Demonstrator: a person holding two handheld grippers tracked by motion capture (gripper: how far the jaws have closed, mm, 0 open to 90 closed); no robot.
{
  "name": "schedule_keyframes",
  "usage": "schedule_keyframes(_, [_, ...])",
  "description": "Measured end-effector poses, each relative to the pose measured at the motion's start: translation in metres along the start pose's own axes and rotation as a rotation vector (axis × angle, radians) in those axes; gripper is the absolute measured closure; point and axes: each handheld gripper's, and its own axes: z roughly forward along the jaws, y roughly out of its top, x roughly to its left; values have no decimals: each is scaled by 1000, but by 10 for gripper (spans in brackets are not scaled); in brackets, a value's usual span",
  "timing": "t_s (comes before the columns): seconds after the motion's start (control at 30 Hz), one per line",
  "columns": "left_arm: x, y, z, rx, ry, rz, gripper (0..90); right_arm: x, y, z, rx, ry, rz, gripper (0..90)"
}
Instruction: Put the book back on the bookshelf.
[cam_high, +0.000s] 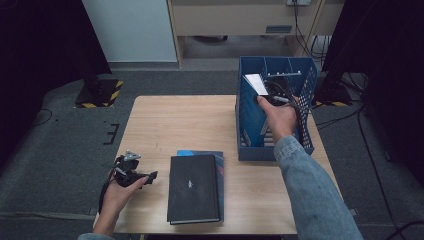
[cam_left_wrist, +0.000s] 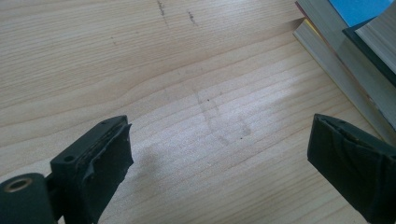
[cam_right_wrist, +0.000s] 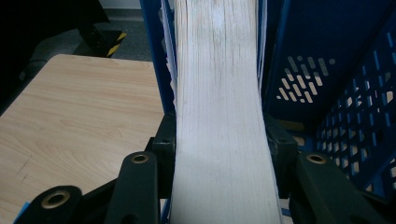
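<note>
Two hands work from above: the right hand (cam_high: 278, 117) reaches forward into the blue file rack (cam_high: 248, 115), the left gripper (cam_high: 134, 175) rests near the stacked books (cam_high: 195, 187). Left gripper view: jaws wide apart over bare table (cam_left_wrist: 187, 93). Right gripper view: jaws clamp a book (cam_right_wrist: 219, 116) standing in the rack.
</note>
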Motion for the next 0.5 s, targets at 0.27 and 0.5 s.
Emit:
schedule_keyframes(0.27, [-1, 0, 0, 0, -5, -1, 61, 5, -5, -1, -12, 5, -23, 567])
schedule_keyframes(0.5, [-1, 0, 0, 4, -9, 1, 61, 5, -3, 2, 3, 18, -38, 541])
